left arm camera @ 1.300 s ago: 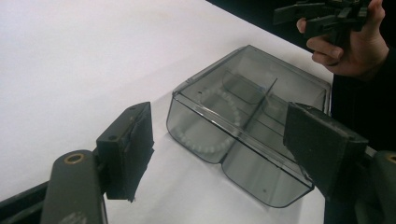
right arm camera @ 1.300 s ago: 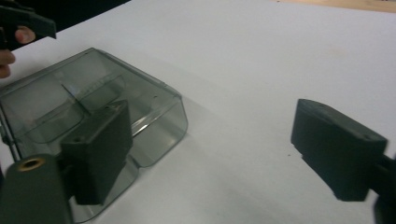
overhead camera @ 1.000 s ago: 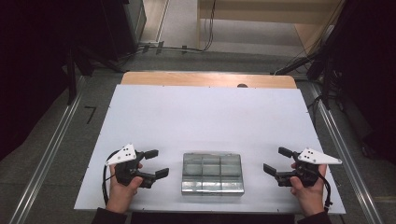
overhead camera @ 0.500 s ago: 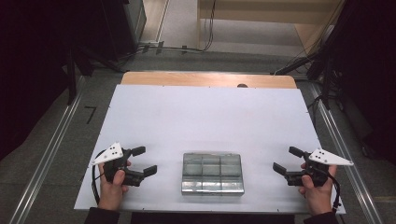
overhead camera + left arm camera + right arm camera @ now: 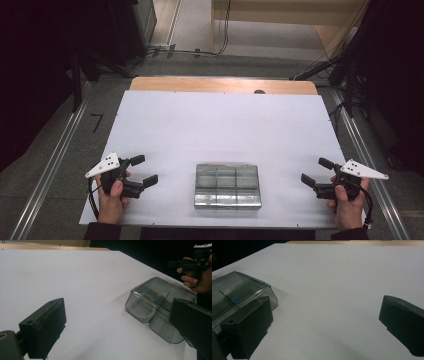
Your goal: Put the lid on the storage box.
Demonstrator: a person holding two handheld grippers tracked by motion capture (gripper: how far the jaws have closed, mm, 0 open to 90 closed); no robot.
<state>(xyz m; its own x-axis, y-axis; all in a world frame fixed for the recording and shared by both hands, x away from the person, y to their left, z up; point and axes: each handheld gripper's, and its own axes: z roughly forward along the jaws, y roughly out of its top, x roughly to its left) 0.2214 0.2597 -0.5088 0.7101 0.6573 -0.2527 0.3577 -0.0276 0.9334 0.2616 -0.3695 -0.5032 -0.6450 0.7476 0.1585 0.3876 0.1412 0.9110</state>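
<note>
Tools apart now: left tool and right tool drawn outward from clear compartment box since a second ago, both released, left jaws just opening on nothing, box resting shut mid-front on white worktop, likely set down.

Left gripper sits low at the near left, held in the person's left hand, jaws spread wide with nothing between them; they have just been opening. Right gripper sits low at the near right in the right hand, jaws also wide apart, gripping nothing. Both point inward toward each other, well apart. Dark sleeves enter from the bottom edge.
</note>
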